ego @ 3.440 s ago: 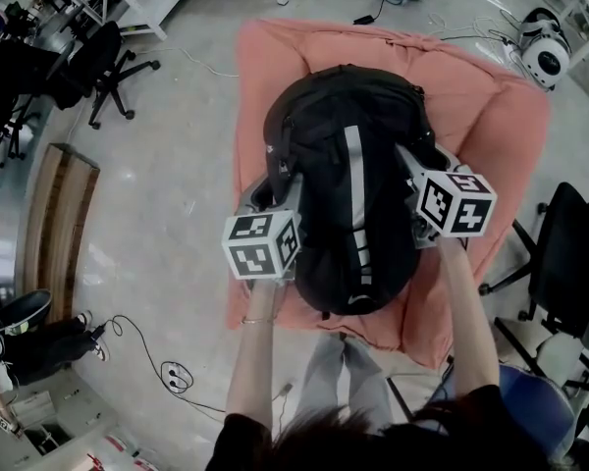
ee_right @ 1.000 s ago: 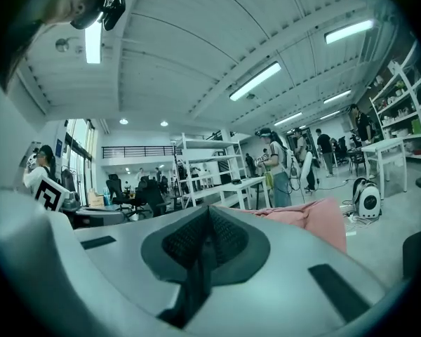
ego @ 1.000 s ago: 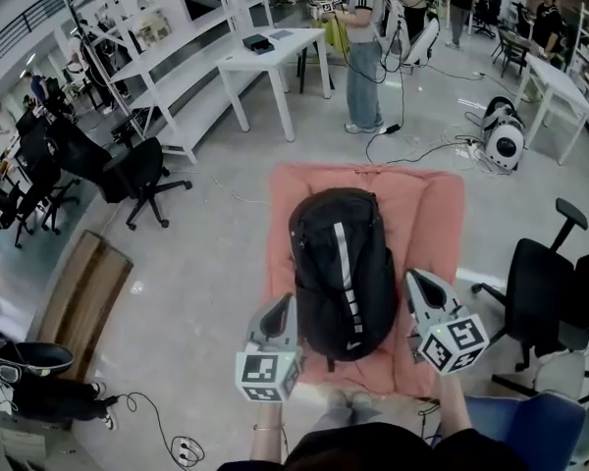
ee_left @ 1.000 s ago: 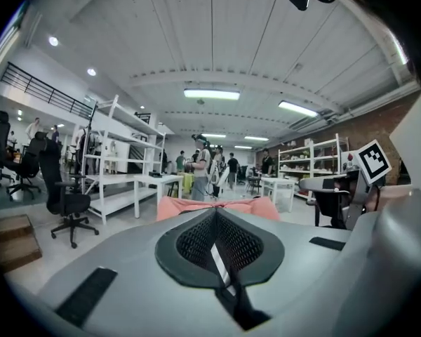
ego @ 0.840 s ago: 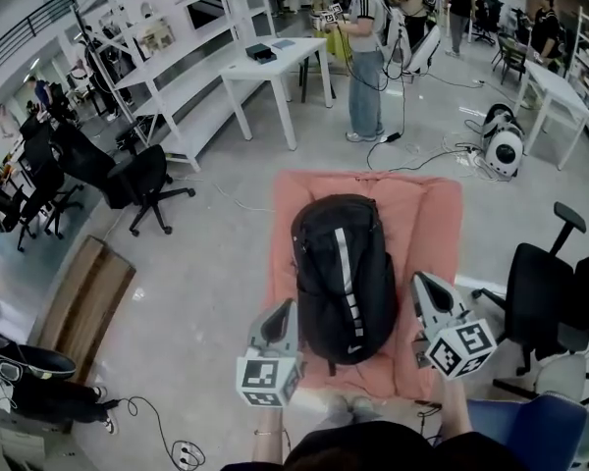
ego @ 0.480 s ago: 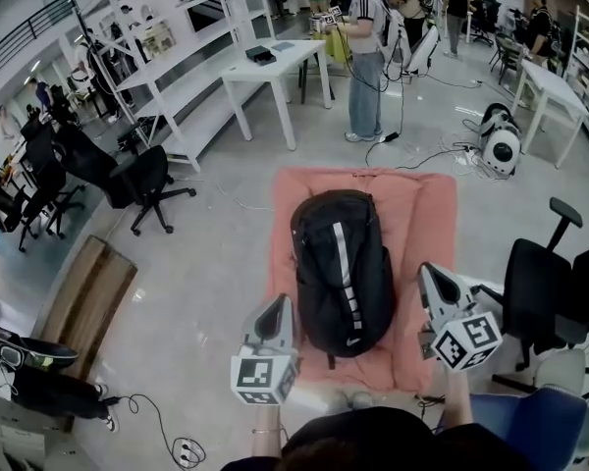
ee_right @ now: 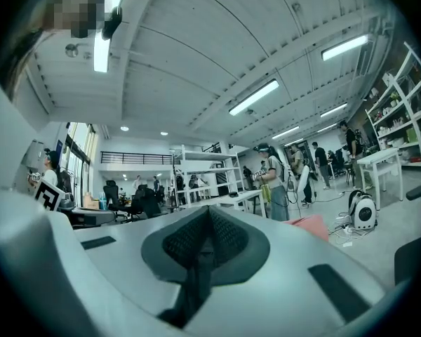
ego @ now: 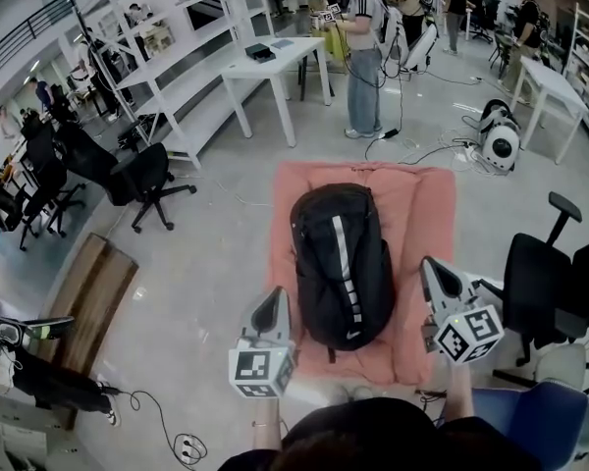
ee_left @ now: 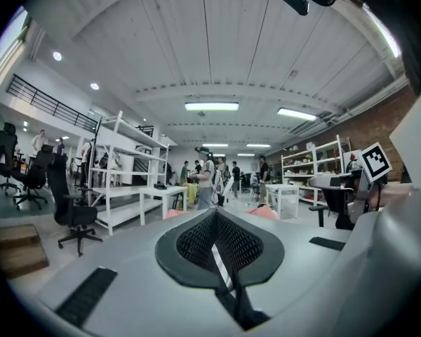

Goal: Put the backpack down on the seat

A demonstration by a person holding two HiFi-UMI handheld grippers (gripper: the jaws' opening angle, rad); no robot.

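Note:
The black backpack (ego: 341, 263) with a grey centre stripe lies flat on the pink cushion seat (ego: 429, 214), straps hidden underneath. My left gripper (ego: 273, 297) hovers off the seat's near left corner, jaws shut and empty, pointing away from me. My right gripper (ego: 430, 266) is raised over the seat's right edge, also shut with nothing in it. Neither touches the backpack. In the left gripper view the shut left gripper (ee_left: 216, 213) faces the room; in the right gripper view the right gripper (ee_right: 209, 209) does the same, with a bit of the pink seat (ee_right: 316, 225) beyond.
A black office chair (ego: 540, 283) stands right of the seat, another chair (ego: 137, 180) to the left. A white table (ego: 275, 57) and a standing person (ego: 365, 47) are beyond. A wooden bench (ego: 83, 292), floor cables and a round white machine (ego: 499, 145) lie around.
Both grippers have come off the backpack's sides and drawn back toward me. In the last second they drifted slightly apart; the backpack stayed still on the seat.

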